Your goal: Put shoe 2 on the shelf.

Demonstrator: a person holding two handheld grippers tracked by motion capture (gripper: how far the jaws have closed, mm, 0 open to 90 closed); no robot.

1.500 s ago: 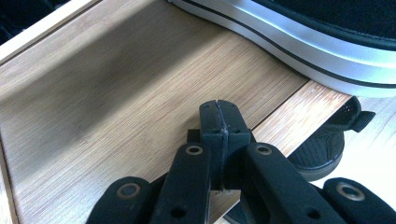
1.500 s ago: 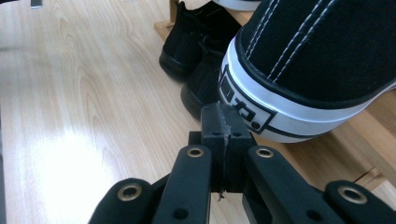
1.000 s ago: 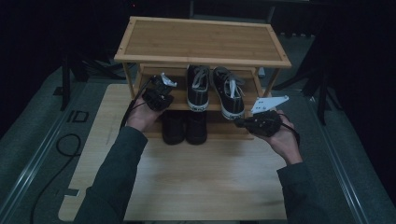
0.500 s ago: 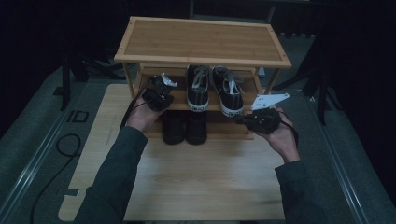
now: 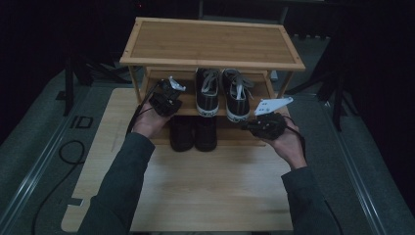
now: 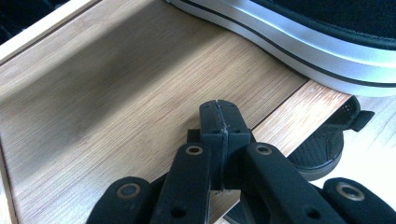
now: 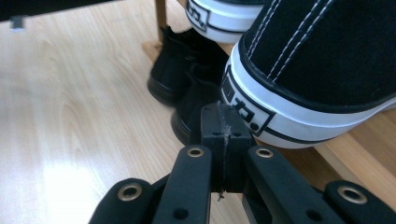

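A pair of black sneakers with white soles (image 5: 220,93) stands on the middle shelf of a bamboo shoe rack (image 5: 210,41). Under that shelf sits a pair of plain black shoes (image 5: 193,133). My left gripper (image 5: 169,96) hovers over the shelf's left front part, shut and holding nothing; its tips (image 6: 219,112) are over bare bamboo, with a sneaker's white sole (image 6: 317,51) just beyond. My right gripper (image 5: 247,126) is shut and holds nothing too. Its tips (image 7: 219,116) are right at the heel of the right sneaker (image 7: 317,79), with the black shoes (image 7: 187,84) behind.
The rack stands at the far end of a light wooden board (image 5: 210,181) on a grey floor. The rack's top shelf is bare. Dark stands (image 5: 337,93) flank the rack on both sides. A cable (image 5: 68,152) lies on the floor at the left.
The right gripper has edged slightly left toward the right sneaker's heel. The left gripper and the shoes have stayed in place.
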